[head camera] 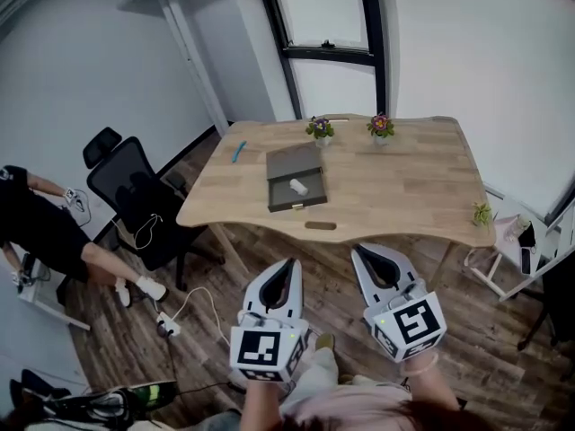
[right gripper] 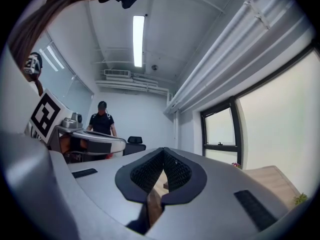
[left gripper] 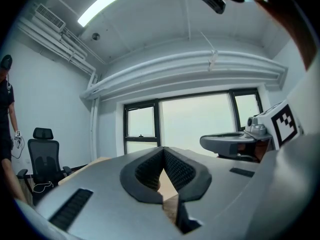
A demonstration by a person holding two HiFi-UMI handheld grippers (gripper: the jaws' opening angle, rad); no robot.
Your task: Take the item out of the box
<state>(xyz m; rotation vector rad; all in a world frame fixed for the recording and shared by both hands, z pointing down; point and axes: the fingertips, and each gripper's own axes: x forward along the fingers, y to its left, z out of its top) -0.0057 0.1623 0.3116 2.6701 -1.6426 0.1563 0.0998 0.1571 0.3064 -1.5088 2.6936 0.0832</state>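
A flat grey box (head camera: 295, 180) lies open on the wooden table (head camera: 395, 178), with a small white item (head camera: 298, 187) inside it. Both grippers hang well short of the table, over the floor in front of its near edge. My left gripper (head camera: 291, 266) is shut, its pads meeting at the tip with nothing held (left gripper: 163, 151). To its right, my right gripper (head camera: 360, 251) is also shut and empty (right gripper: 163, 152). Neither gripper view shows the box or the item; each looks up at windows and ceiling.
Two small flower pots (head camera: 320, 129) (head camera: 381, 126) stand at the table's far edge, and a blue pen (head camera: 237, 152) lies at its left. A tiny plant (head camera: 483, 214) sits at the right corner. A black office chair (head camera: 135, 191) and a seated person (head camera: 45, 232) are left of the table.
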